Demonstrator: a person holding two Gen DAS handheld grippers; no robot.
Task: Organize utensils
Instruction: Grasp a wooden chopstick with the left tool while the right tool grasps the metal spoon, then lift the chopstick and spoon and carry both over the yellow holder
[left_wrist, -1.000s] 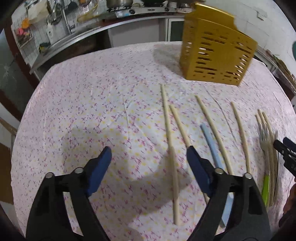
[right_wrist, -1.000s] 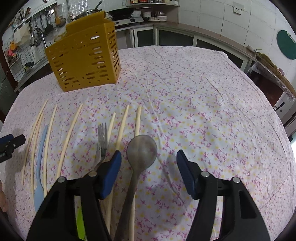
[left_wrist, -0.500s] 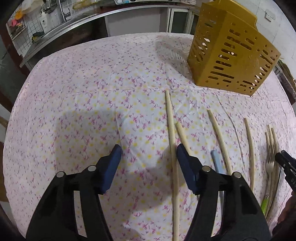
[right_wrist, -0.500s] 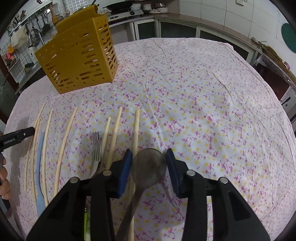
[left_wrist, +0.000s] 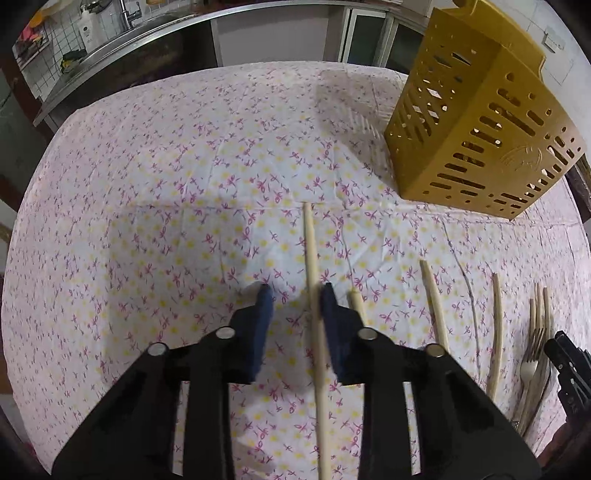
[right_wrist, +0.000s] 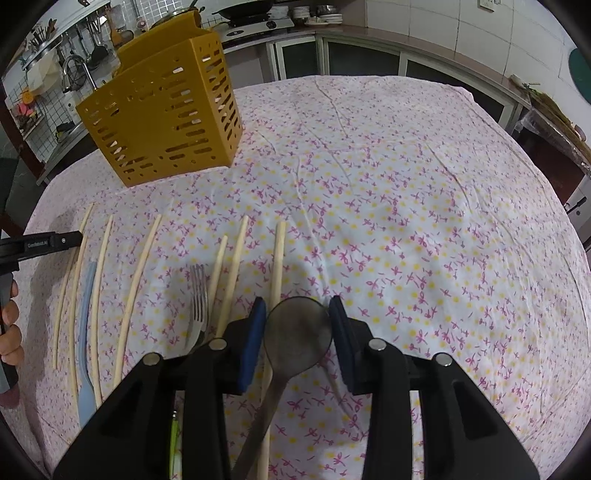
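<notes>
1. My left claw is narrowed around a long wooden chopstick lying on the floral bench; its right pad touches it, the left stands clear.
2. My right claw pinches the metal spoon by its bowl.
3. The yellow slotted utensil basket stands beyond the row.
4. Writing on the left claw's arm is too small to read.

A yellow basket with slots in its sides stands upright at the far side of the table. Long pale wooden chopsticks lie flat in a row, pointing toward it. A light blue utensil lies among them. A metal fork lies flat too. A dark metal spoon lies bowl-forward beside one chopstick.
</notes>
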